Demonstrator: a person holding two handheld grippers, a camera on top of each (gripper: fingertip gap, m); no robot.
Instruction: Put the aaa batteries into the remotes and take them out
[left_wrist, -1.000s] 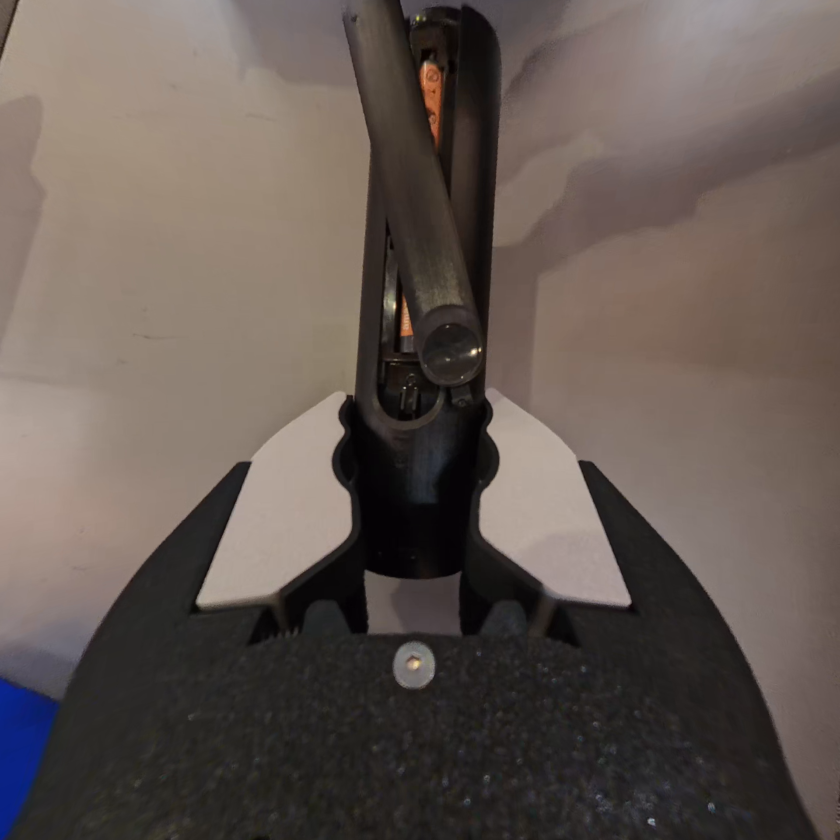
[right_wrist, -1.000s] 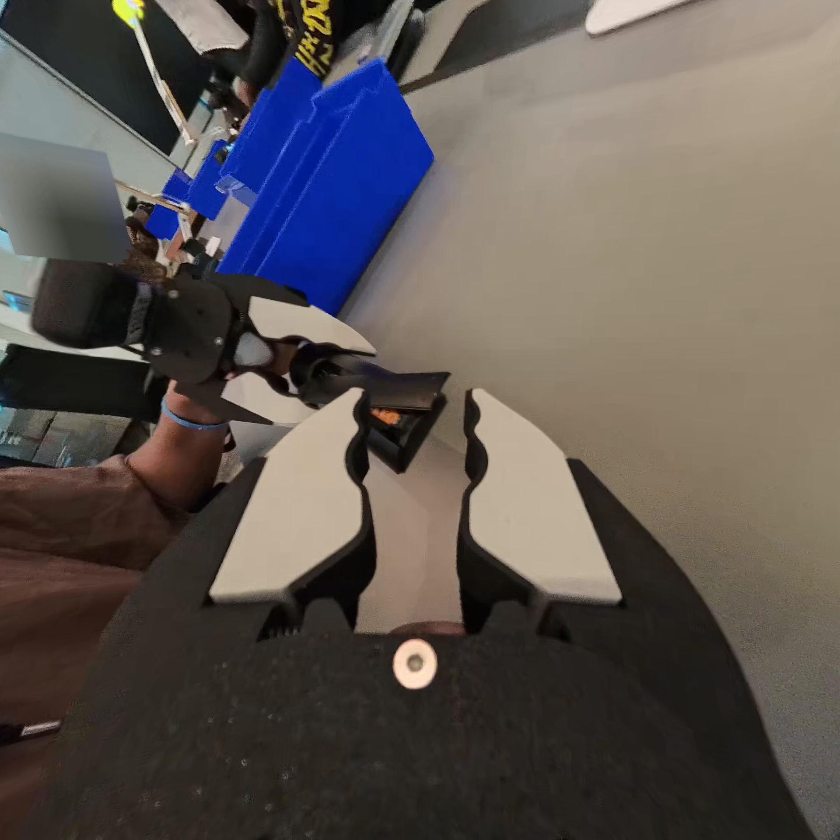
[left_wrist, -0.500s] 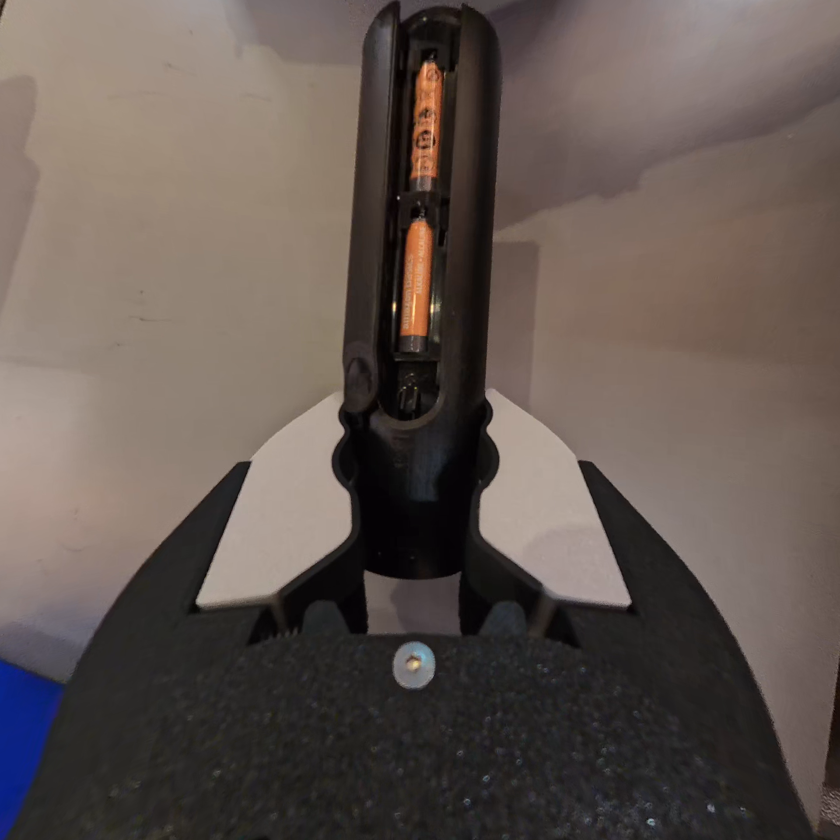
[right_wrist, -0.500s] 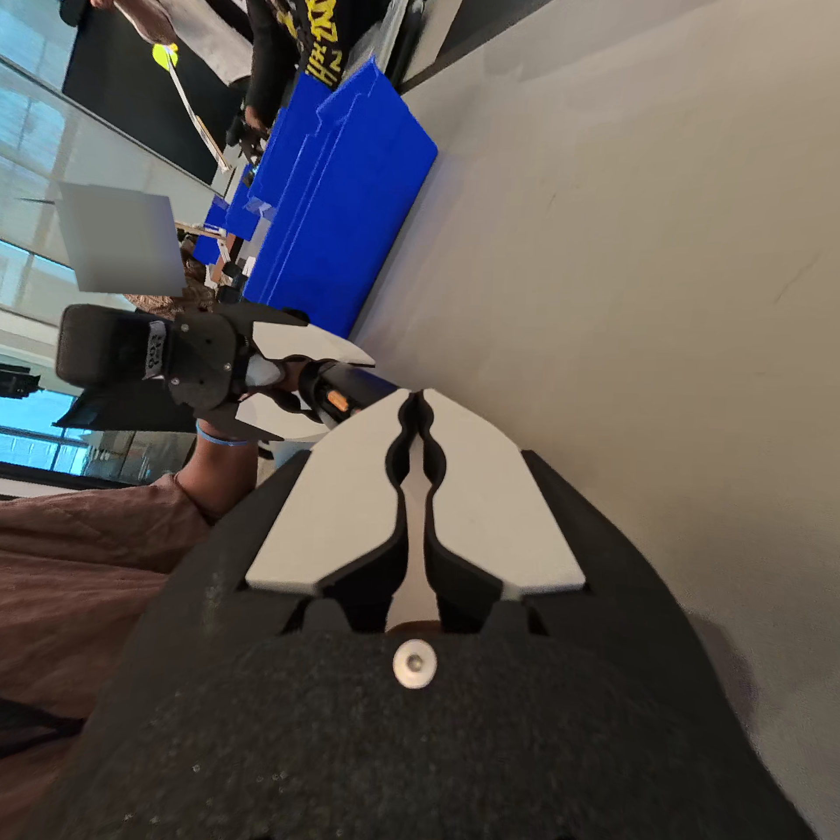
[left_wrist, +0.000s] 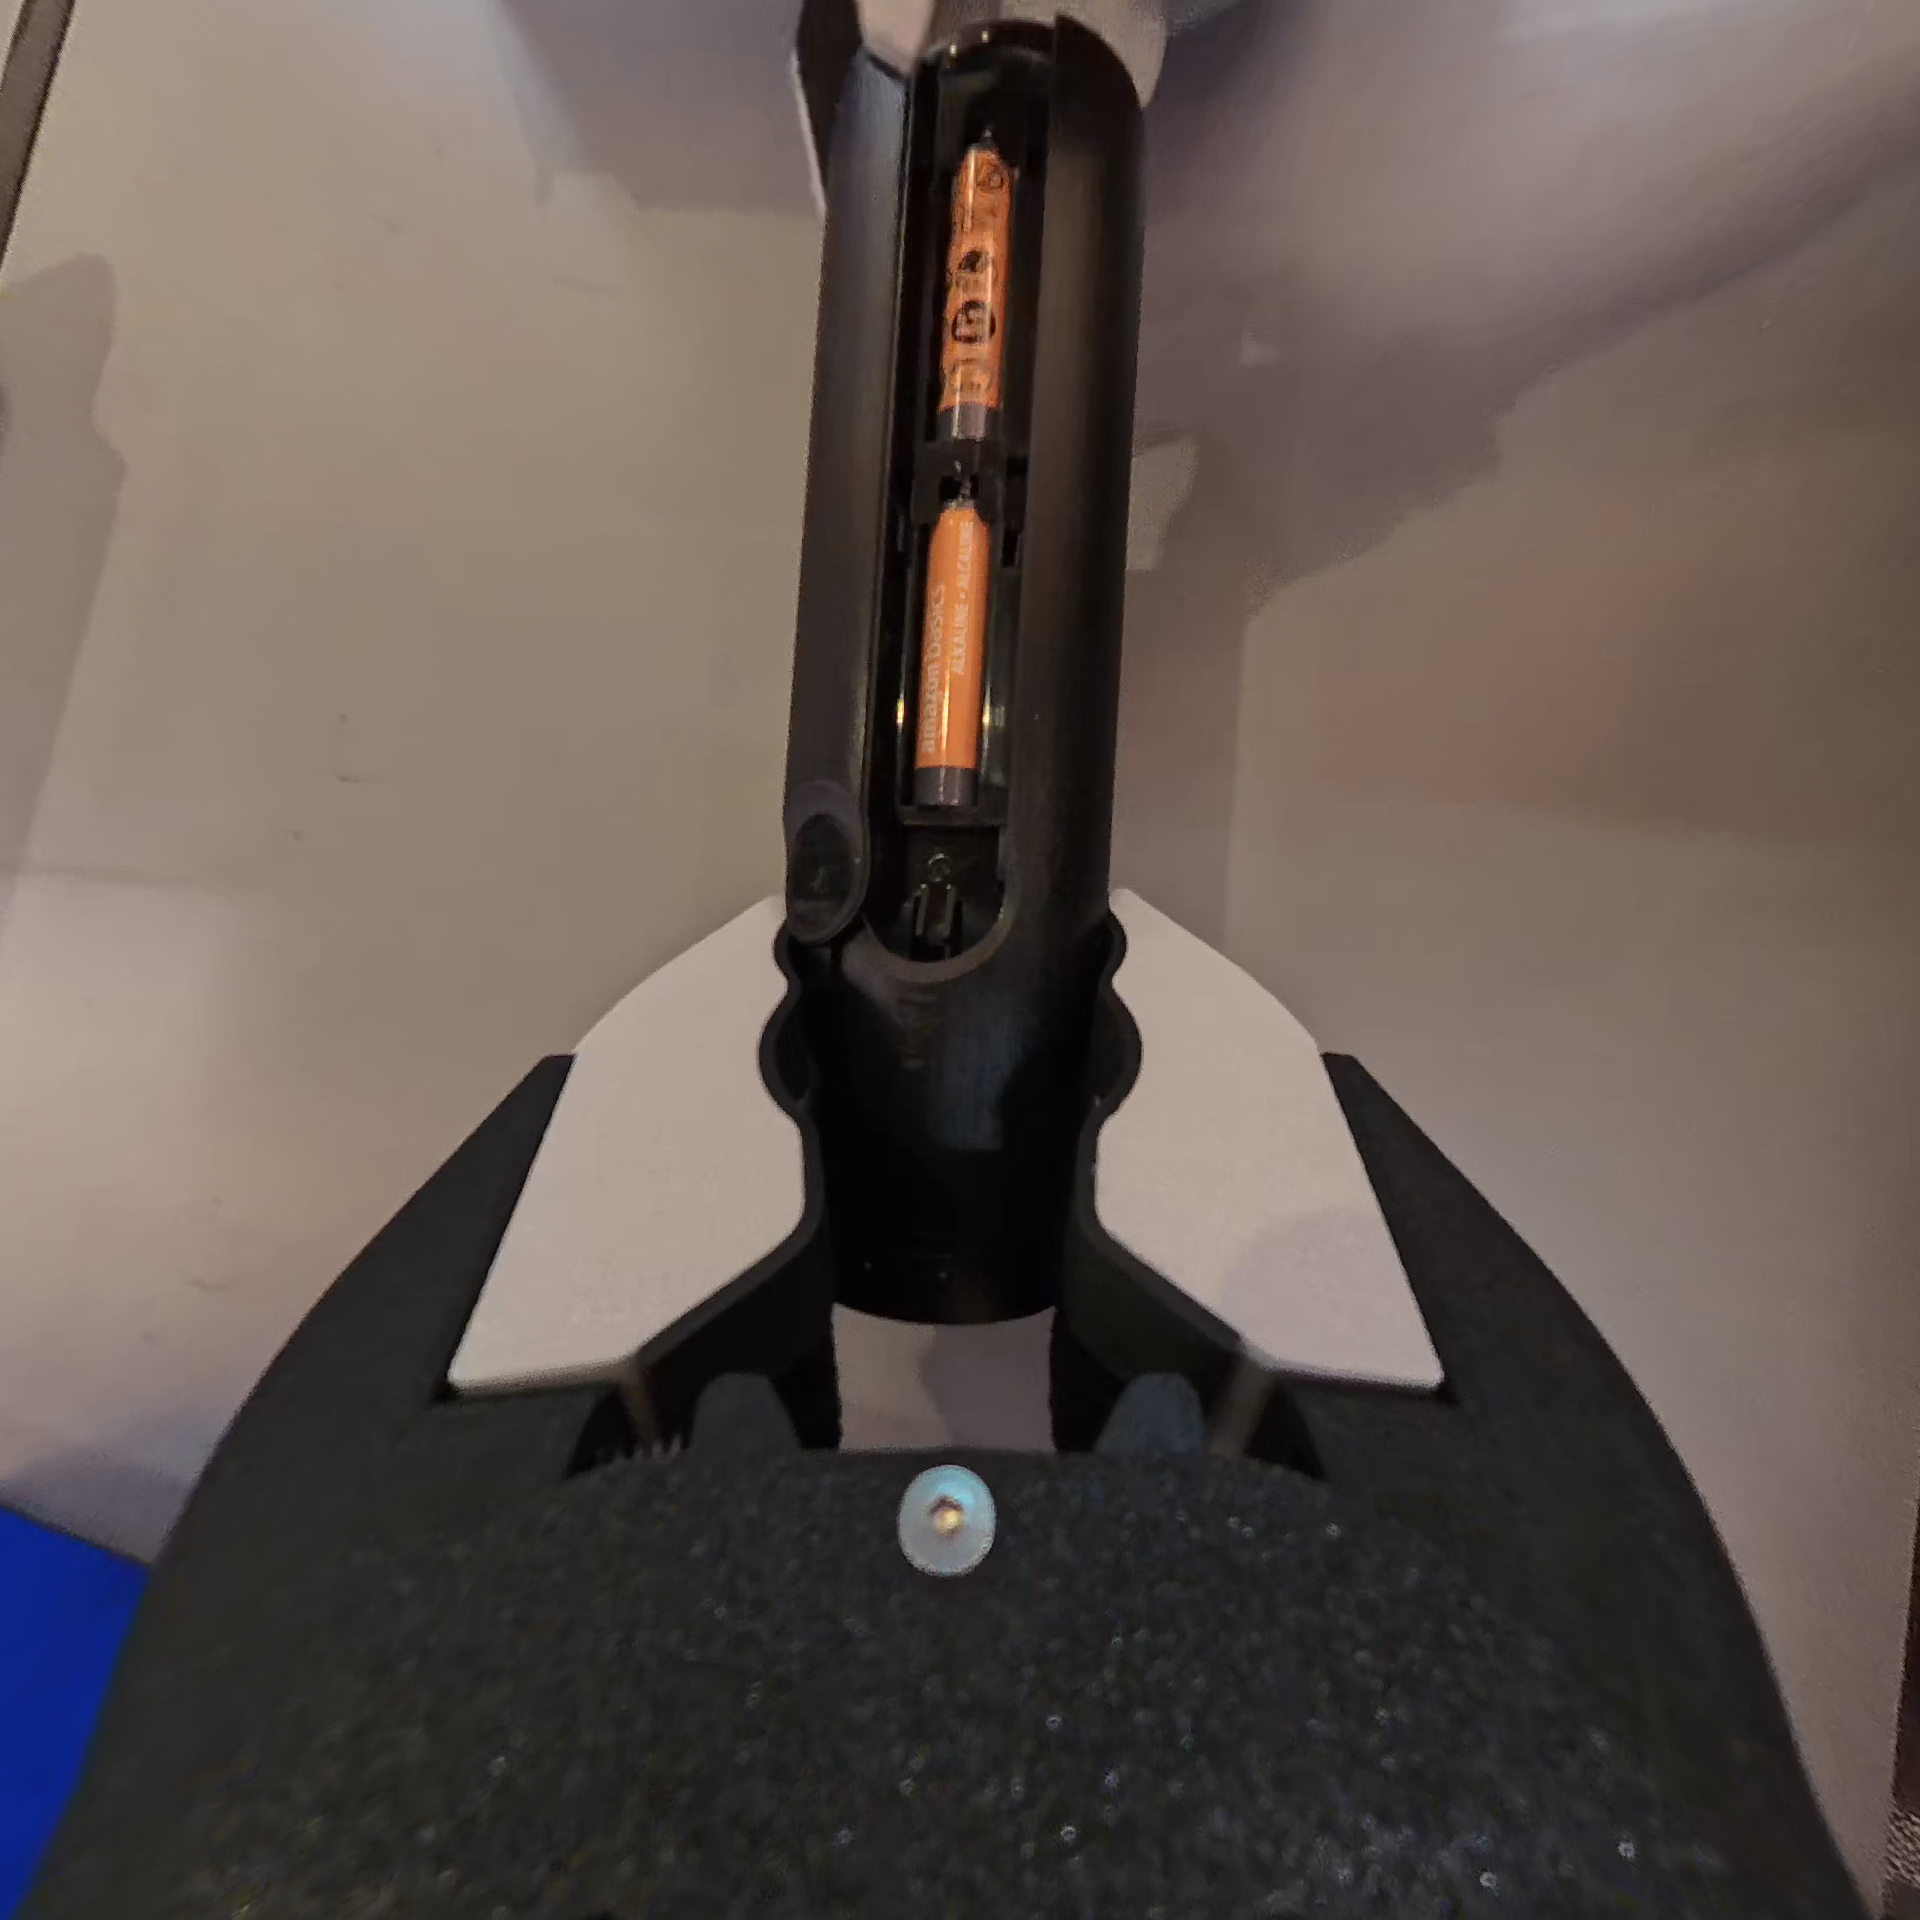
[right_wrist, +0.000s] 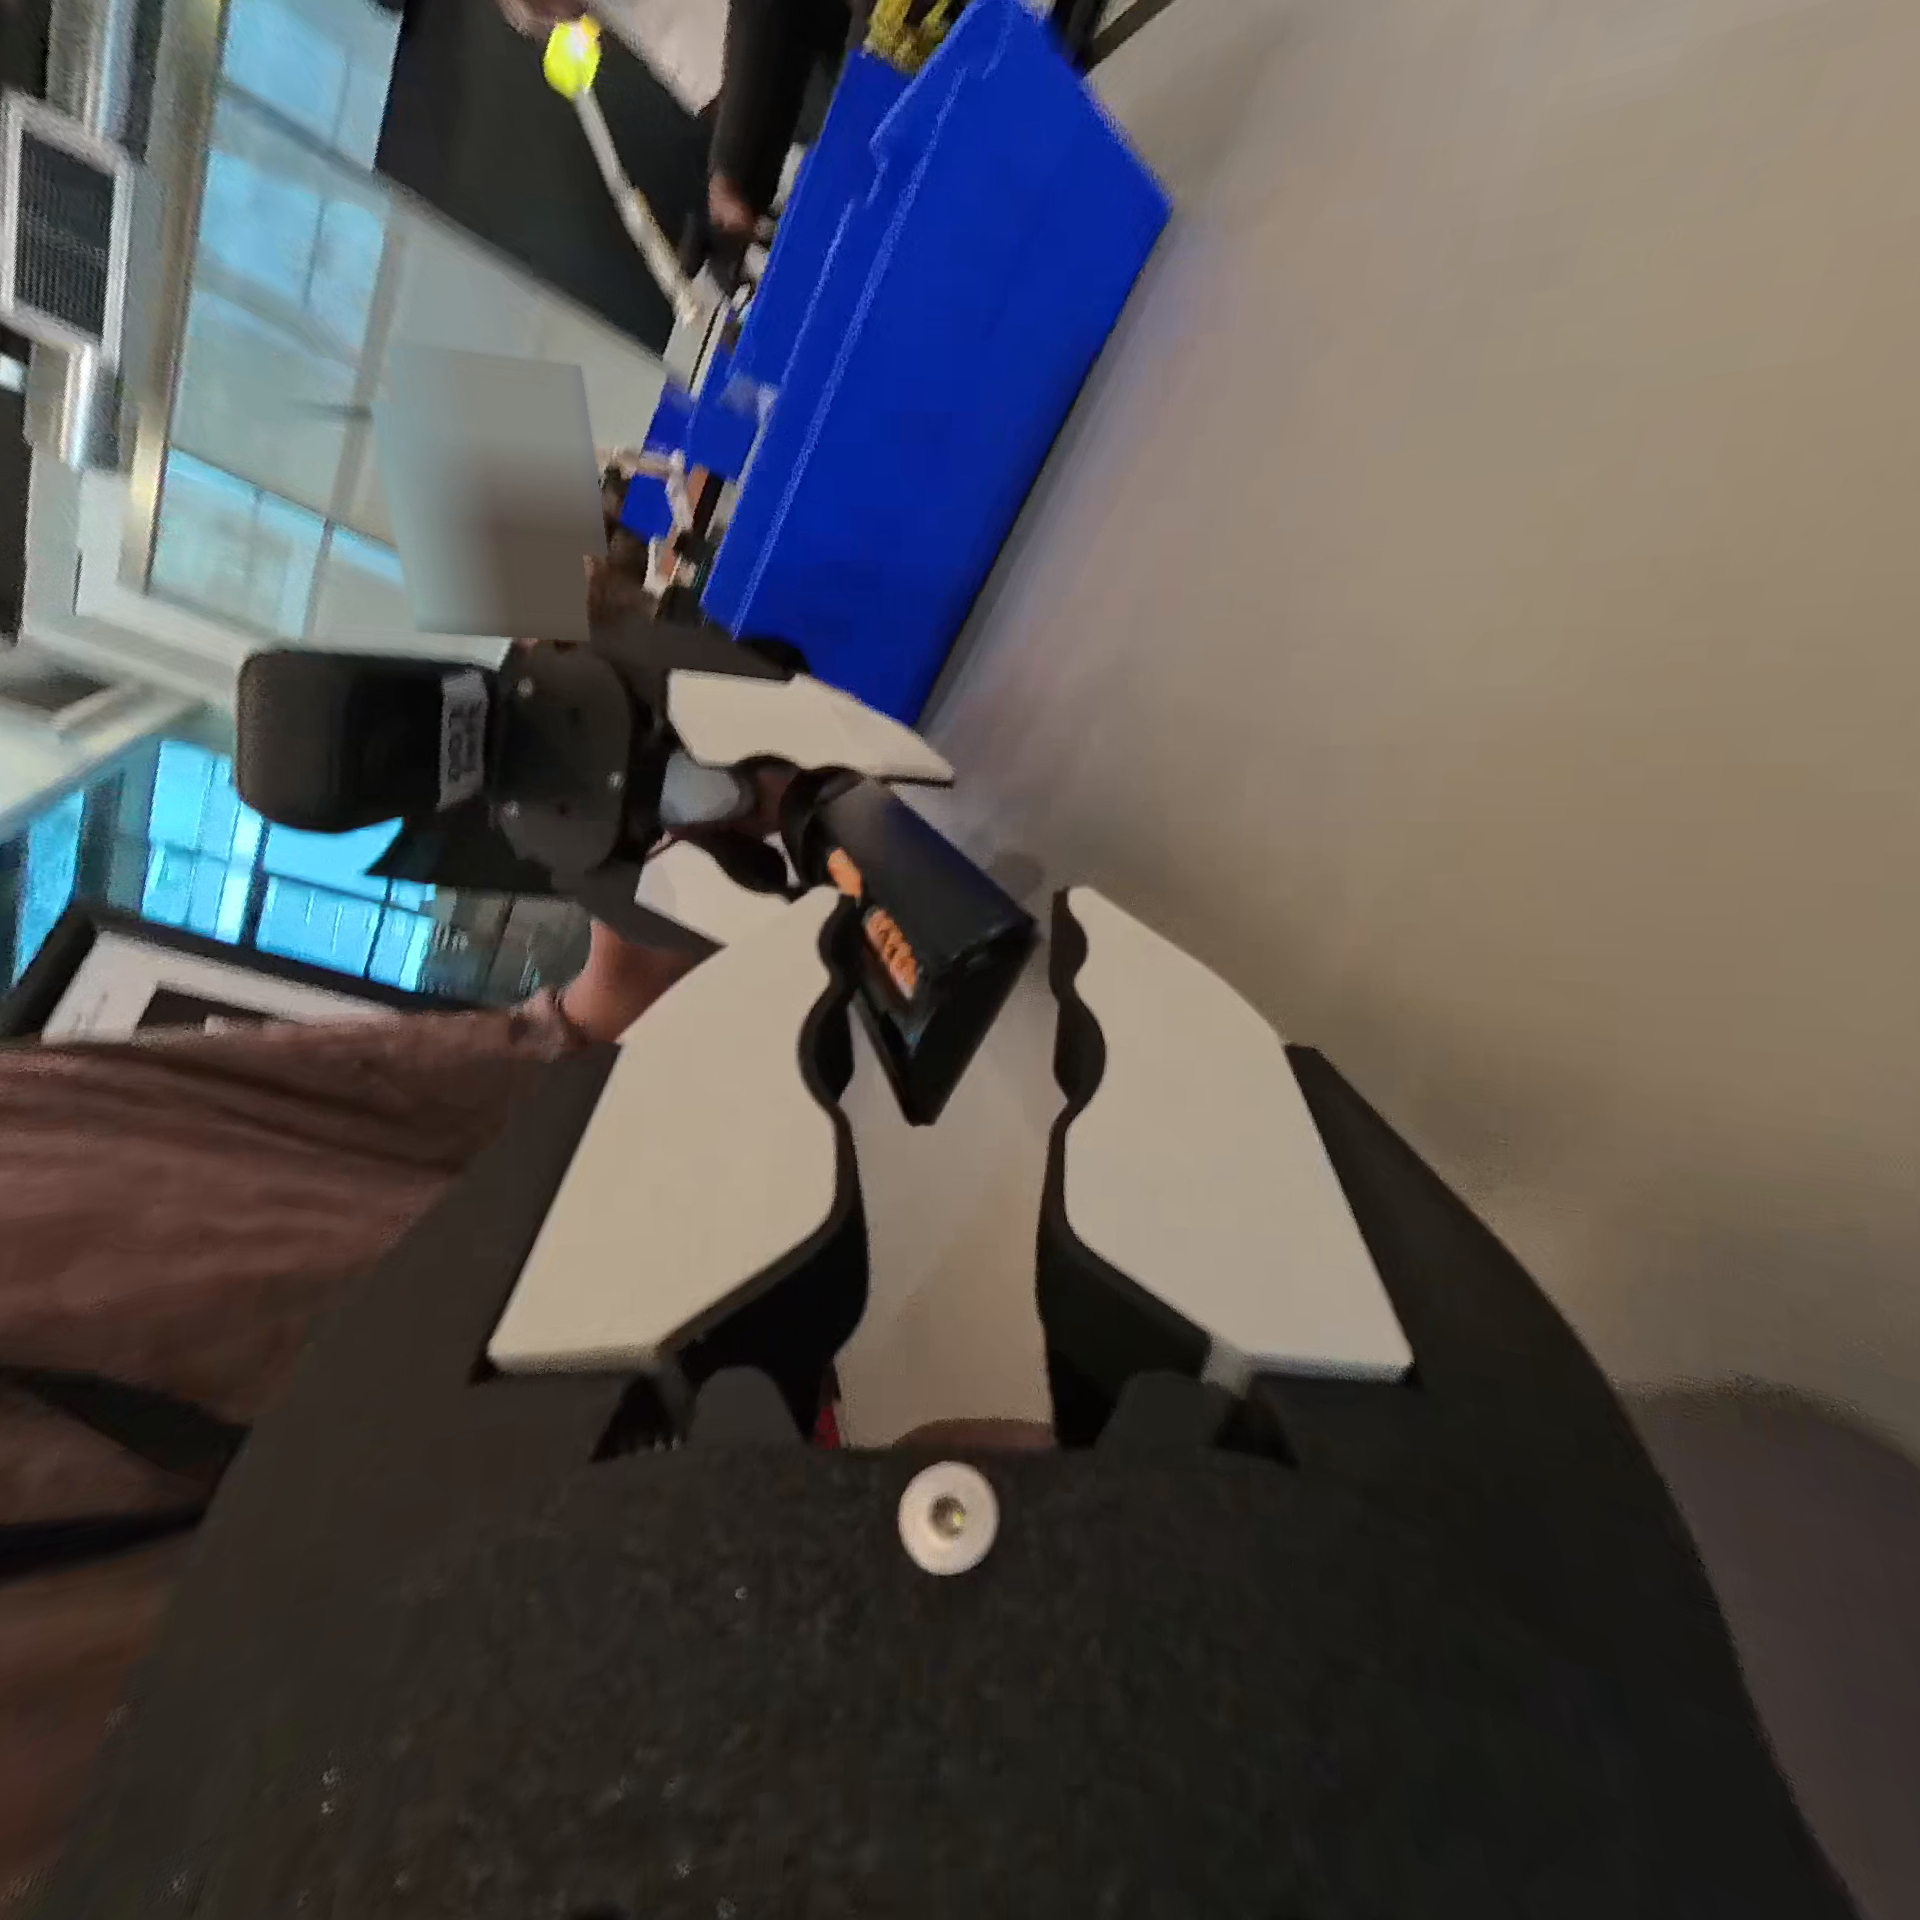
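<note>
Your left gripper (left_wrist: 951, 997) is clamped on the near end of a black remote (left_wrist: 1070, 644), which points straight ahead, away from the camera. Its back cover is off and the battery bay faces the lens. Two orange AAA batteries sit in the bay end to end: the far battery (left_wrist: 974, 301) and the near battery (left_wrist: 948, 665), with a small divider between them. A dark strip with a rounded end (left_wrist: 826, 875) lies along the remote's left edge; what it is you cannot tell. Beyond the remote is the pale grey bench (left_wrist: 416, 520), with soft shadows across it.

Your right gripper (right_wrist: 945, 935) is parted to a middling width and holds nothing. In its view the left gripper (right_wrist: 810, 790) shows farther off, held sideways, with the remote (right_wrist: 925, 904) angled down so that its far end sits just ahead of the gap between your right fingers, apart from both. An orange patch shows on the remote's side. Blue bins (right_wrist: 914, 395) stand on the bench (right_wrist: 1507, 520) well behind. A brown sleeve (right_wrist: 208, 1174) fills the left of that view, which is blurred.
</note>
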